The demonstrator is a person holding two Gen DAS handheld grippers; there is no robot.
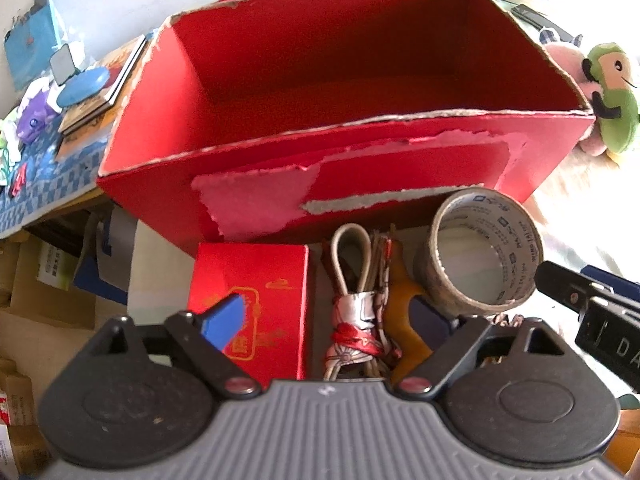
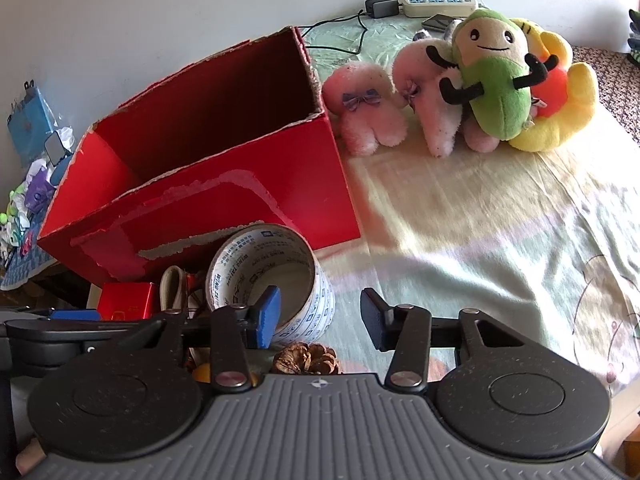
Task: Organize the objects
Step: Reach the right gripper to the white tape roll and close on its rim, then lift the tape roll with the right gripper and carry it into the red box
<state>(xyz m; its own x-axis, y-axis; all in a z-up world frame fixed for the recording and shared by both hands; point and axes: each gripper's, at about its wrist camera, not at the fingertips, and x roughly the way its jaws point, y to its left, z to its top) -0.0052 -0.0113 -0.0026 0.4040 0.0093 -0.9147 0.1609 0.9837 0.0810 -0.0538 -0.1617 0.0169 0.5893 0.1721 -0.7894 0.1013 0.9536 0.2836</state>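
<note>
- A large red box [image 1: 344, 148] sits on a bed with a pale sheet [image 2: 480, 220]; its torn top rim is open, and its near wall shows patches of ripped paper.
- At 12 o'clock of the left hand-held gripper [image 1: 332, 320], between it and the box, lie a small red box [image 1: 256, 276], a bundle of cord [image 1: 356, 308] wrapped in red-and-white ribbon, and a roll of printed tape [image 1: 480, 252] at about 1 o'clock.
- Plush toys stand at 1 o'clock in the right wrist view: a green one [image 2: 496, 80], pink ones [image 2: 368, 108] beside it and a yellow one [image 2: 568, 104] behind. A power strip [image 2: 440, 2] lies further back.
- At 10 o'clock of the left view, a cluttered side surface with a blue checked cloth [image 1: 44, 184] carries books [image 1: 104, 88] and small items.
- A pine cone [image 2: 306, 358] lies just in front of the right hand-held gripper's body.
- The left hand-held gripper is spread wide and holds nothing; the cord bundle lies between its fingers.
- The right hand-held gripper [image 2: 318, 316] is parted too, empty, its left blue pad [image 2: 266, 316] appearing over the mouth of the tape roll; contact cannot be told.
- The visible inside of the large red box holds nothing.
</note>
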